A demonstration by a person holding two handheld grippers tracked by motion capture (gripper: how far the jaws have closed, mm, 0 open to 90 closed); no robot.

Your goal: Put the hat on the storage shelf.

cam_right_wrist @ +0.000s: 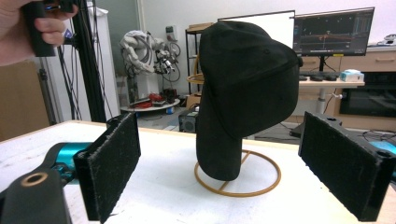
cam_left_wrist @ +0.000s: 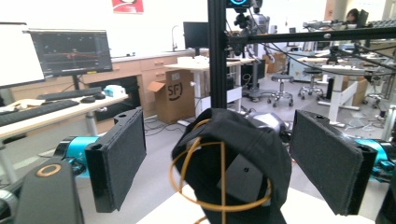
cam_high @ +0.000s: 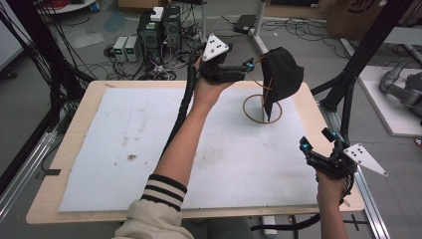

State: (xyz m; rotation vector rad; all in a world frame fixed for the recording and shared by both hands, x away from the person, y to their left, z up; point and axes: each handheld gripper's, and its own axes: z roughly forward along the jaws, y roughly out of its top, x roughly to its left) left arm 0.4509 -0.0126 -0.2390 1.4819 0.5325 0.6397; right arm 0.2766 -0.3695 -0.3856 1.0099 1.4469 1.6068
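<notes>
Up high, both hand-held grippers [cam_high: 253, 63] [cam_high: 316, 142] open, empty; cap [cam_high: 282, 74] over white-matted table [cam_high: 149, 144], cluttered lab.

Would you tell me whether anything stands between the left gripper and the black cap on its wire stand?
Nothing visible does. The left gripper is open right beside the black cap on the wire stand, with clear air between them.

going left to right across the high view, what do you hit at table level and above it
bare white mat → left gripper in the raised hand → black cap on its gold wire stand → right gripper at the table's right edge
</notes>
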